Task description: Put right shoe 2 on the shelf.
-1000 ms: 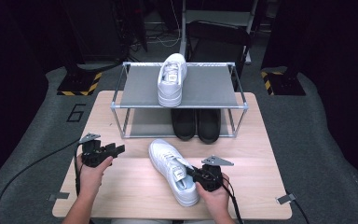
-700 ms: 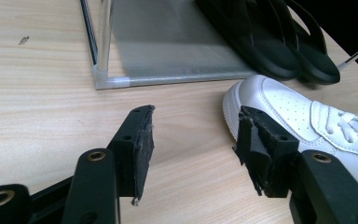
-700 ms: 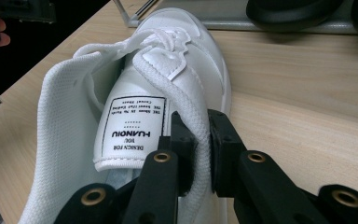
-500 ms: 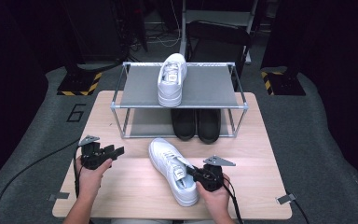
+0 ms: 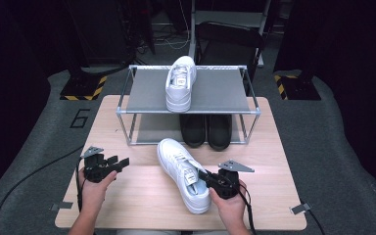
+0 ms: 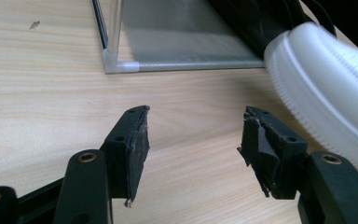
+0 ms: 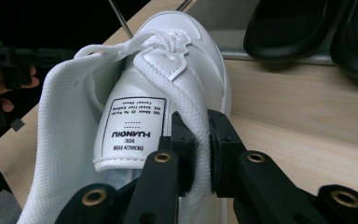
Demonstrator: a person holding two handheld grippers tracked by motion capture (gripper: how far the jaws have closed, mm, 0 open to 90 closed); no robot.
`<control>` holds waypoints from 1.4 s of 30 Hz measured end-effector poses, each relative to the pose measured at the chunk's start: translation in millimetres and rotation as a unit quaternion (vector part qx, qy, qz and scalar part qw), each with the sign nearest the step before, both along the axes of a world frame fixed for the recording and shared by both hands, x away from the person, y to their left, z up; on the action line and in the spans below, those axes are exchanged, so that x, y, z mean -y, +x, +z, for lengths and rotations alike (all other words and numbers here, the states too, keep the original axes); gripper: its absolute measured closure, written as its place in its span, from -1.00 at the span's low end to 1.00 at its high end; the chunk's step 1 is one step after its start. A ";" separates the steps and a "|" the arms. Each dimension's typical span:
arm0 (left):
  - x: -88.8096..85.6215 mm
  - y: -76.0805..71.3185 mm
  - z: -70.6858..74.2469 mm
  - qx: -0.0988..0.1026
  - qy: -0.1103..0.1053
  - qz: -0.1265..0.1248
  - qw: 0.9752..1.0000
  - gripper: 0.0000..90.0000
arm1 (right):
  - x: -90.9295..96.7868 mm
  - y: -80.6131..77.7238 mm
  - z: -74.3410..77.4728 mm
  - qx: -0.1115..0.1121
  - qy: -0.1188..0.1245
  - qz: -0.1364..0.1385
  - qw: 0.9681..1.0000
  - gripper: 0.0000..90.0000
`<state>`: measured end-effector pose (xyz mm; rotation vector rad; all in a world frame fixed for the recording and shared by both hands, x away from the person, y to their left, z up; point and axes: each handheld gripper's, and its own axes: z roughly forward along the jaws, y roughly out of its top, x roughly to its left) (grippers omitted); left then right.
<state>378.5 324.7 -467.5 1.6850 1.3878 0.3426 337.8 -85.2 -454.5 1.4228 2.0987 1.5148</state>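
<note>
You see a white sneaker [image 5: 183,174] on the pale wood-grain table [image 5: 142,196], its tongue label [image 7: 133,128] white with black lettering. A second white sneaker [image 5: 180,83] sits on the rack's [image 5: 215,93] grey shelf, framed in silver tubing. Black shoes [image 5: 206,129] sit below. Both grippers [image 5: 120,162] [image 5: 201,175] are black. Yellow-and-black hazard stripes [image 5: 84,93] mark the dark floor.

From my remote station I see a light wooden table [image 5: 142,196] standing on grey carpet [image 5: 333,147], which carries a white numeral 6 [image 5: 80,118] to the table's left. Yellow-and-black hazard-striped blocks [image 5: 81,93] sit on the floor at both far corners. Beyond, the room falls into darkness, with a metal frame [image 5: 225,19] and loose cables [image 5: 176,41] dimly visible.
</note>
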 end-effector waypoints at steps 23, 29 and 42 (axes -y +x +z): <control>4.3 -18.6 -42.5 -0.008 0.052 -0.007 0.999 -0.13 | 40.0 -2.2 55.8 0.014 -0.006 -0.004 1.000 0.82; 3.2 -19.3 -44.9 -0.005 0.052 -0.001 0.999 -0.13 | 48.9 -4.7 63.9 0.016 -0.002 -0.004 1.000 0.82; 2.0 -19.8 -47.7 -0.012 0.056 0.001 0.998 -0.13 | 66.3 -9.0 83.1 0.032 0.003 -0.023 0.999 0.82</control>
